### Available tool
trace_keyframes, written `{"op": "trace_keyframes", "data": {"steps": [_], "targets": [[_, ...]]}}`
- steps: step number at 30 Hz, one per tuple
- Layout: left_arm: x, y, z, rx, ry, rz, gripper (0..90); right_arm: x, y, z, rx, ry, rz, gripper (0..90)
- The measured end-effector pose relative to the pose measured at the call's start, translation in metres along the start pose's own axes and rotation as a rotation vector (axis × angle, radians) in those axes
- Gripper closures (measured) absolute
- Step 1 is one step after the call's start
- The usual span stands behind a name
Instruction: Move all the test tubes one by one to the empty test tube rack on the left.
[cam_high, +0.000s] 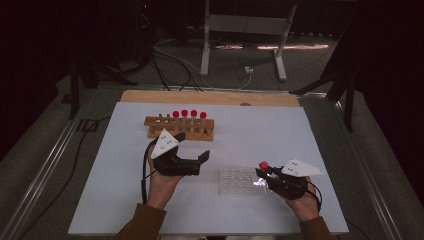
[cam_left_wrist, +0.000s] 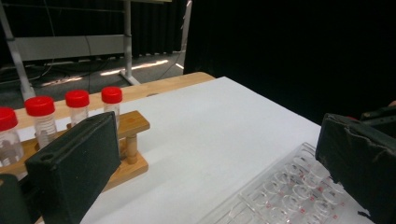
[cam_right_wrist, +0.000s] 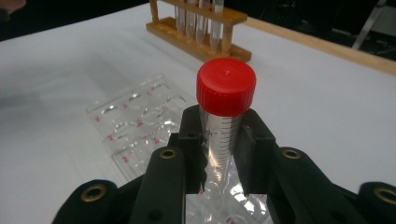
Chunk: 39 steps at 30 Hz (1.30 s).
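**Right gripper clamping a red-capped tube over the well plate**

High view: the right gripper (cam_high: 266, 173) is sitting at about four o'clock on the white table (cam_high: 100, 200), gripping a red-capped tube (cam_high: 264, 165) at the right edge of the clear well plate (cam_high: 239, 181). The left gripper (cam_high: 192, 150) is hovering near the table's centre, at about nine o'clock from the plate, its jaws standing apart with nothing between them. The wooden rack (cam_high: 179, 128) is standing at twelve o'clock from the left gripper, carrying four red-capped tubes.

Left gripper view: the two black jaws are spreading wide at the lower corners, gripping nothing. The wooden rack (cam_left_wrist: 133, 123) with its tubes is showing at nine o'clock, and the well plate (cam_left_wrist: 289, 186) is lying at five o'clock on the white table (cam_left_wrist: 219, 121).

Right gripper view: the jaws are pressing on the tube (cam_right_wrist: 224, 126) from both sides, just below its red cap, holding it upright. The well plate (cam_right_wrist: 135, 126) is lying under and at nine o'clock of the tube. The rack (cam_right_wrist: 201, 28) is standing at twelve o'clock, well apart.
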<state>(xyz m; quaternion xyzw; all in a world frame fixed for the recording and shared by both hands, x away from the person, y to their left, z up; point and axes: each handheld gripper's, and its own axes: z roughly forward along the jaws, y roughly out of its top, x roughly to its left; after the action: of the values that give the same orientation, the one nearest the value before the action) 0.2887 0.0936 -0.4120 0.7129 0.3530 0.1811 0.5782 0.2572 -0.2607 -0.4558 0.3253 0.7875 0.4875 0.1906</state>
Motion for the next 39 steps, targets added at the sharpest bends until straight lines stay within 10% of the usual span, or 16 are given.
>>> {"op": "trace_keyframes", "data": {"steps": [20,39], "targets": [[-0.032,0.019,0.017,0.039,-0.124,0.034,2.9,0.007,0.027,-0.022,-0.058,-0.022,-0.017,73.9],[-0.074,0.027,0.044,0.061,-0.278,0.082,7.2,0.028,0.040,-0.014,-0.024,0.062,-0.004,73.9]]}}
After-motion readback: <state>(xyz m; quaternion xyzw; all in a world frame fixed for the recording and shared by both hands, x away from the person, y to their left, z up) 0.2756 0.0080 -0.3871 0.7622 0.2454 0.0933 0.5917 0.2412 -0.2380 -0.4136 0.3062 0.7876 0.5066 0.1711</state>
